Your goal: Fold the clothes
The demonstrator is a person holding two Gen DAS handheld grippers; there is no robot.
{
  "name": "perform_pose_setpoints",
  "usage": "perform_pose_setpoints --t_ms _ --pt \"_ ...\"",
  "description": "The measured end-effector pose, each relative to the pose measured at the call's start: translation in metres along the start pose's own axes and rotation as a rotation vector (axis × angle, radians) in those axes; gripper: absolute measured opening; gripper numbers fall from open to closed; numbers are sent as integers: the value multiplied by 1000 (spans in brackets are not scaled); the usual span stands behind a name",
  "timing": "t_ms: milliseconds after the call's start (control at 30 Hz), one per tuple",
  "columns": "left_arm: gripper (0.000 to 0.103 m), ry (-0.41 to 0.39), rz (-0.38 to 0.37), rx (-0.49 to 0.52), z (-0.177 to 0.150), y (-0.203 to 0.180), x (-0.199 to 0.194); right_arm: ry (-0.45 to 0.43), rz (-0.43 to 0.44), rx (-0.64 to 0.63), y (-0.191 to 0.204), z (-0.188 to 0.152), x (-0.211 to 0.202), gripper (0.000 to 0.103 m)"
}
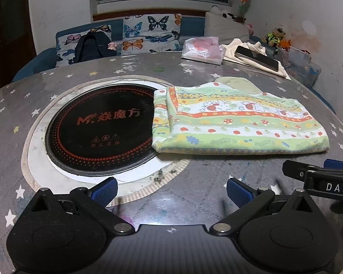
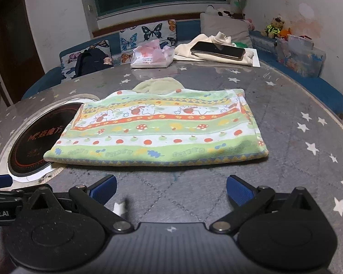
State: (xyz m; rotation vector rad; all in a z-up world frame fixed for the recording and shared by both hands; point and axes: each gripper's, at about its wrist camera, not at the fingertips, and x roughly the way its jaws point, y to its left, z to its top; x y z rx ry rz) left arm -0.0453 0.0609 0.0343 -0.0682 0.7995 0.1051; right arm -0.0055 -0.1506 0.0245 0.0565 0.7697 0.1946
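Note:
A folded green cloth with mushroom, apple and rabbit stripes (image 1: 237, 123) (image 2: 162, 132) lies flat on the round grey star-print table (image 1: 194, 196) (image 2: 297, 155). Its left end overlaps the black induction hob (image 1: 98, 132) (image 2: 32, 141). A pale green piece (image 2: 157, 85) pokes out behind it. My left gripper (image 1: 171, 191) is open over bare table, in front of the cloth's left half. My right gripper (image 2: 171, 189) is open too, just short of the cloth's near edge. Neither holds anything. The right gripper's side shows at the right edge of the left wrist view.
At the table's far side lie a cream cloth (image 2: 217, 45) with a phone (image 2: 217, 50) on it and a pink tissue pack (image 2: 151, 56). A blue sofa with butterfly cushions (image 1: 148, 32) runs behind, and a clear toy box (image 2: 299, 56) stands at right.

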Motion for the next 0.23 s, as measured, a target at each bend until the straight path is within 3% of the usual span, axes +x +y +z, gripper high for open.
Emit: perform_pose_setpoints --t_ms 233 --pt "103 -5 17 -10 1 2 4 10 -4 5 -1 -1 6 103"
